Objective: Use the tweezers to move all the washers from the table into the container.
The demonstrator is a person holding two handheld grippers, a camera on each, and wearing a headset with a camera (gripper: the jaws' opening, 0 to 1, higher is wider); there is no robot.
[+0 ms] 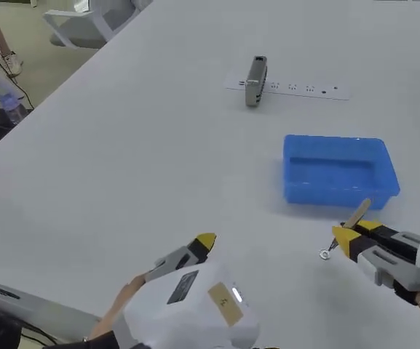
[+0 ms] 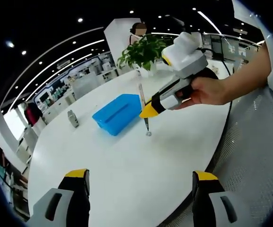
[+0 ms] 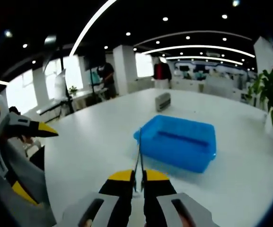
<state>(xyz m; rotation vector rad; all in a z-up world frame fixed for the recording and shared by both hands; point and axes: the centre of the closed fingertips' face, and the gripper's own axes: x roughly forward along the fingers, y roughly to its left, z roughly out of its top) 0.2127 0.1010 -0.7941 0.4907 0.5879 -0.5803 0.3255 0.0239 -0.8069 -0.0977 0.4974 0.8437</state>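
Note:
A small metal washer lies on the white table, in front of the blue container. My right gripper is shut on the tweezers, whose thin tips point down at the washer; I cannot tell whether they touch it. In the right gripper view the tweezers rise from between the shut jaws toward the container. My left gripper stands wide open with nothing in it, low over the table left of the washer.
A white power strip with a grey block on it lies at the far side of the table. The table's left edge drops to a floor with chairs and cables. A potted plant stands beyond the container.

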